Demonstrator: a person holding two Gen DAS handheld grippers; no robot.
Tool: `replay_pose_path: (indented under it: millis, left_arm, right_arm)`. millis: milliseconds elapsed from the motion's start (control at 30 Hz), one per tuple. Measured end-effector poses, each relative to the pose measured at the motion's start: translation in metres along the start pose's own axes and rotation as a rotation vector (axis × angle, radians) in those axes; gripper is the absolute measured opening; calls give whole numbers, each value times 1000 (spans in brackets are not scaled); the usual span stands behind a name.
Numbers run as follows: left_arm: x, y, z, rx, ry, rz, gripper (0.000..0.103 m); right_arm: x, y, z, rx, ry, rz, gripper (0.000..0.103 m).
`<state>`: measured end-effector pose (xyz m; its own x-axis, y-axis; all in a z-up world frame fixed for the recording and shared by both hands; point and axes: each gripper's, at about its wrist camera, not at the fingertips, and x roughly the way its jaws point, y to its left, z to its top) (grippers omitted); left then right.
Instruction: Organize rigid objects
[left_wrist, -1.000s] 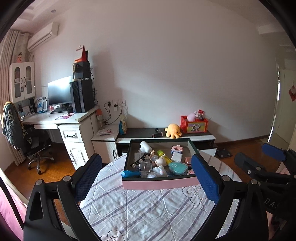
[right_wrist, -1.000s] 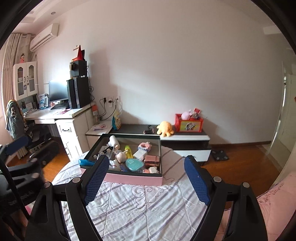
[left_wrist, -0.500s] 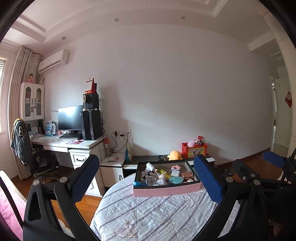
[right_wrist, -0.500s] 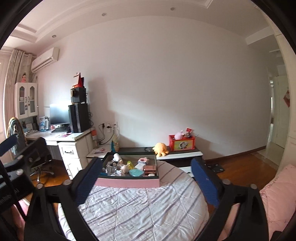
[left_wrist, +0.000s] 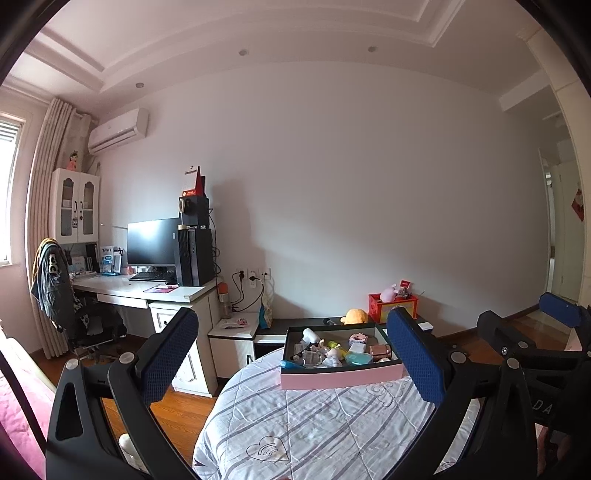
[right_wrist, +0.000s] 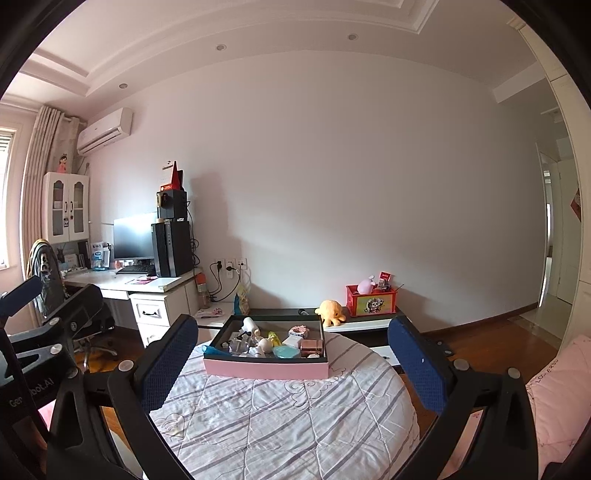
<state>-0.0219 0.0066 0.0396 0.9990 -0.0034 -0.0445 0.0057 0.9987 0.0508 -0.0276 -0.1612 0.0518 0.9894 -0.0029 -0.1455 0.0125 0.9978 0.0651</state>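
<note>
Quilted cloth bedspread (right_wrist: 280, 417) looks matt and soft; the tray (right_wrist: 266, 368) has a smooth pink wall; gripper pads (right_wrist: 168, 363) show dimpled blue rubber; glossy wooden floor (left_wrist: 177, 410)

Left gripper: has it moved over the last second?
Yes. The left gripper has tilted up and drawn back: the pink tray looks smaller and sits lower between the jaws, with more ceiling showing.

Soft daylight, seemingly from the window (left_wrist: 9, 192) at left; sharp focus; strong fisheye curvature, dark vignetted corners
</note>
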Motion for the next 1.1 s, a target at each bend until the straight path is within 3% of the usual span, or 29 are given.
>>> replay_pose_path:
  millis: [1100]
  left_arm:
    - [-8,-5,0,5,-19,19,103]
  right_arm:
    - [-8,4,-3,-10,-6,2,103]
